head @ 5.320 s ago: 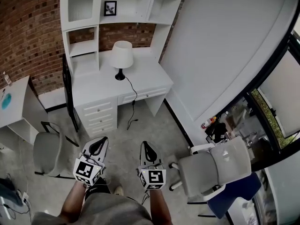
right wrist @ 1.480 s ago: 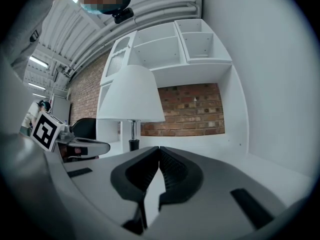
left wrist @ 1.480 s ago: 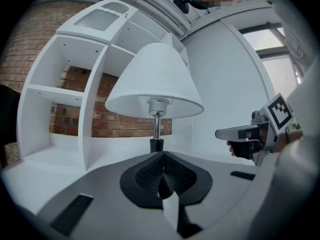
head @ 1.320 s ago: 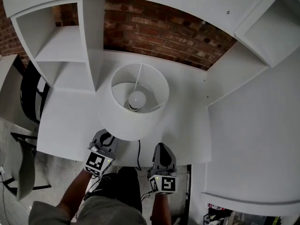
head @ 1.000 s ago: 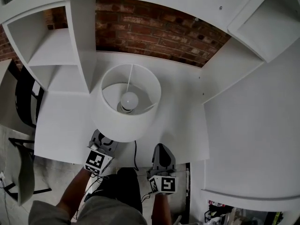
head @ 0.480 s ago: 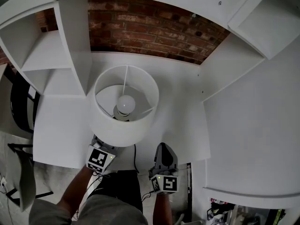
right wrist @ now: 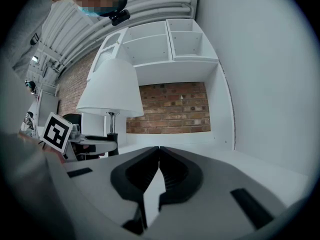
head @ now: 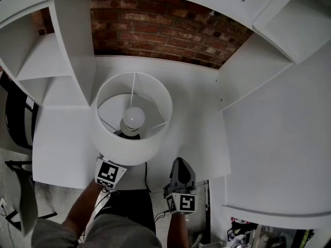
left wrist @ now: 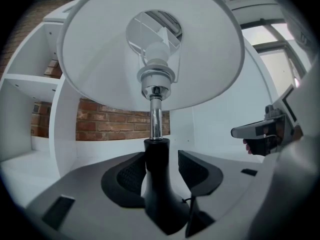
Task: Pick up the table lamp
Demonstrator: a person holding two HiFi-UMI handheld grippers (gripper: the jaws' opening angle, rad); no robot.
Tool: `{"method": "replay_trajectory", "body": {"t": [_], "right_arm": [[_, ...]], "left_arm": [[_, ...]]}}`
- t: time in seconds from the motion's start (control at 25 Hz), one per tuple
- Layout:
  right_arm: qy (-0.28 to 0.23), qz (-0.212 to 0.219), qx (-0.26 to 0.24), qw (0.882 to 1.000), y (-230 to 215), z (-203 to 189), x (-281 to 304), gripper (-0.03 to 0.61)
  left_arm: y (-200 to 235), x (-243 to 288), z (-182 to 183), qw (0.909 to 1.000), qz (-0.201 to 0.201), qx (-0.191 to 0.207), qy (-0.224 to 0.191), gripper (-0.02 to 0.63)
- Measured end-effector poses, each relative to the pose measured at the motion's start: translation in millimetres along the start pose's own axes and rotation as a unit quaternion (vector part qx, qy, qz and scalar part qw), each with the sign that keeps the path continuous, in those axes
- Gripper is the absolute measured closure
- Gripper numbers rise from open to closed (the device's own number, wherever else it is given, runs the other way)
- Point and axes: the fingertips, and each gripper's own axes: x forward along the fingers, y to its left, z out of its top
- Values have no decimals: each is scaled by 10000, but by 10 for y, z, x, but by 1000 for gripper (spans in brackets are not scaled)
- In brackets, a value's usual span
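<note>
Left hand-held gripper (left wrist: 162,173) is held about level and reaches in under the shade (head: 129,150) of the table lamp (head: 132,119). Its jaws stand wide open with the lamp's black base (left wrist: 159,199) between them; the left pad is very close to the base neck, and a clear gap shows at the right pad, so no grip. In the head view only its marker cube (head: 109,173) shows, at the front edge of the white surface (head: 57,149), with the left forearm coming up from the bottom of the frame. The lamp stands upright on the surface in front of the brick wall (head: 155,27), chrome stem (left wrist: 156,119) rising from the base into the shade, bulb (head: 135,117) visible from above. A cord (head: 146,170) runs from under the shade to the front edge. Right hand-held gripper (right wrist: 159,150) is closed with nothing between its jaws. It is held level at the surface's front edge, to the right of the lamp and apart from it, pointing toward the back wall.
</note>
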Motion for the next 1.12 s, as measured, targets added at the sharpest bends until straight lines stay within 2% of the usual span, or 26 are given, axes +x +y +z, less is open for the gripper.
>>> {"method": "replay_trajectory", "body": {"t": [0.28, 0.4, 0.6, 0.84, 1.12], "right_arm": [[9, 19, -40, 10000, -59, -103, 24, 557], [4, 8, -81, 10000, -81, -88, 42, 557], [-11, -1, -59, 10000, -98, -102, 58, 557], [-52, 25, -75, 10000, -77, -125, 28, 557], [-133, 53, -127, 9998, -98, -27, 42, 557]], "left_arm": [[47, 107, -115, 9999, 131, -4, -23, 423], [56, 113, -212, 9999, 165, -31, 0, 454], [60, 116, -187, 9999, 144, -42, -50, 457], [47, 108, -197, 9999, 90, -114, 73, 460], [20, 74, 56, 9999, -12, -88, -117, 460]]}}
